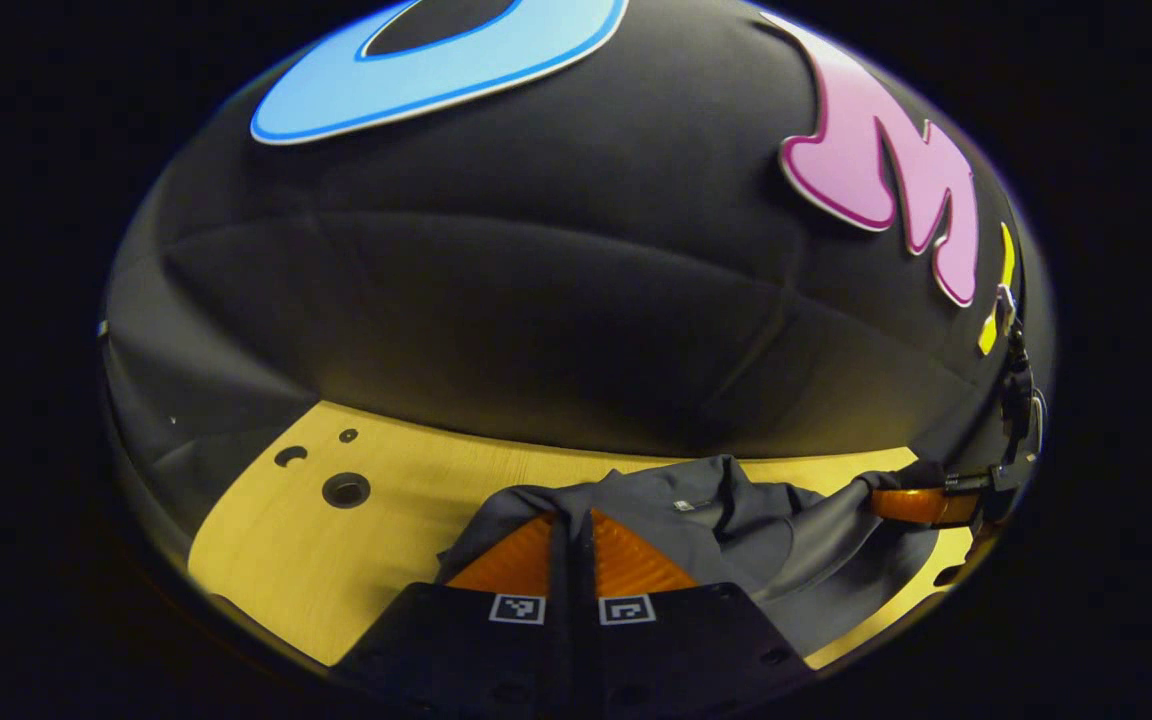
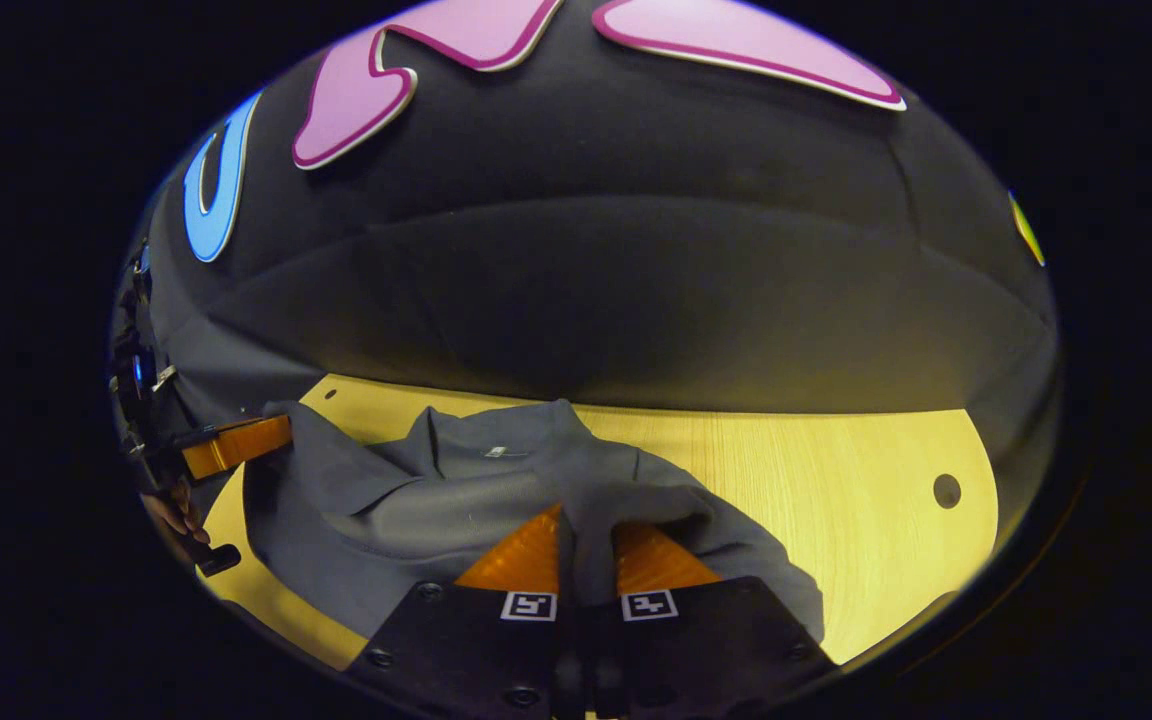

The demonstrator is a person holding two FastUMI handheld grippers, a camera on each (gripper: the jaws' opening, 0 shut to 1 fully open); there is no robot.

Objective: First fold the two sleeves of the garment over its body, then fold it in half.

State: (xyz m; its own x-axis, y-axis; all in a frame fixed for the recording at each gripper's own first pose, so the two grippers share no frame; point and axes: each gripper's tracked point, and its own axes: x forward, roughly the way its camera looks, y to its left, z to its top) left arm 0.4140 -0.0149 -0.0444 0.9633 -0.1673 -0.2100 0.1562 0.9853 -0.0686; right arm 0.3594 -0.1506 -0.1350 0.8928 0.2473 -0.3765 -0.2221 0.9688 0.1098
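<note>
Both the left gripper (image 1: 572,535) and right gripper (image 2: 586,545) pinched folds of the grey garment (image 2: 456,490) lying ahead on the table (image 2: 836,500).

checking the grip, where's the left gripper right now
In the left gripper view the left gripper sits bottom centre, shut on a fold of the grey garment lying on the wooden table.

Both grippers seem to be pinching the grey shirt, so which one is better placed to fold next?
Neither clearly, I'd judge: the left gripper and the right gripper each pinch a bunched part of the grey shirt on the wooden table. Whether either grips a sleeve, I cannot tell.
</note>
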